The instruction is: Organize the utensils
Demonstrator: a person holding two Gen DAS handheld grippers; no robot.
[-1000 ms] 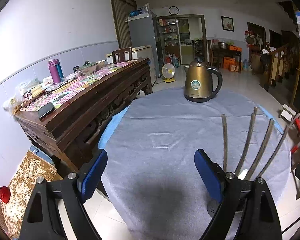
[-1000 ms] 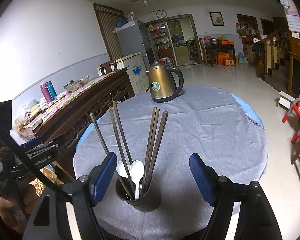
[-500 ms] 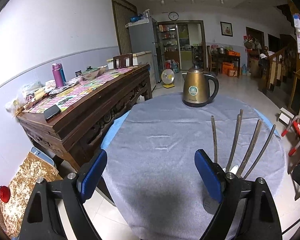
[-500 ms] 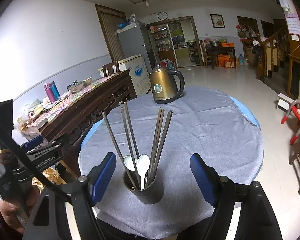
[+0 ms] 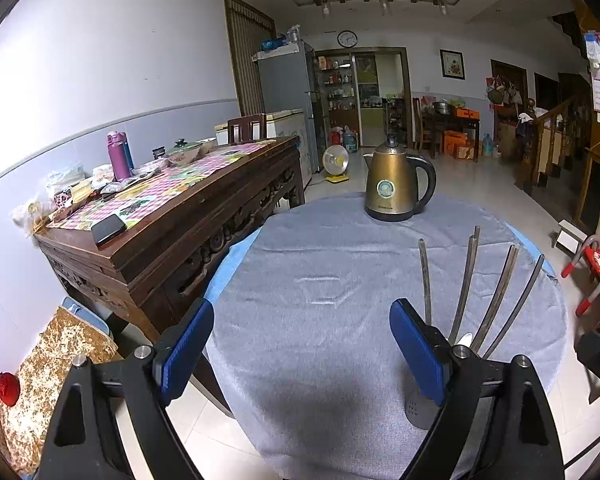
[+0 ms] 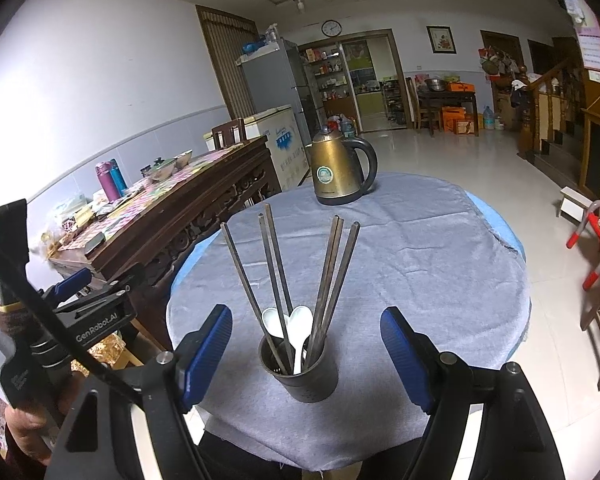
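Chopsticks (image 6: 284, 276) and spoons (image 6: 300, 320) seen stowed in holder (image 6: 300, 372); right gripper (image 6: 306, 356) and left gripper (image 5: 300, 352) held spread, empty; task judged finished, withdrawal likely called for.

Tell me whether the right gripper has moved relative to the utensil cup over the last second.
Yes. The right gripper has backed away: the utensil cup now sits farther beyond its open jaws, and more tablecloth shows around it.

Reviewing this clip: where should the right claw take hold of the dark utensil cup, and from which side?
Grip the utensil cup around its bare lower wall, approaching level from the near side with the open right claw. Chopsticks and white spoons fan out above the rim, blocking a top-down approach.
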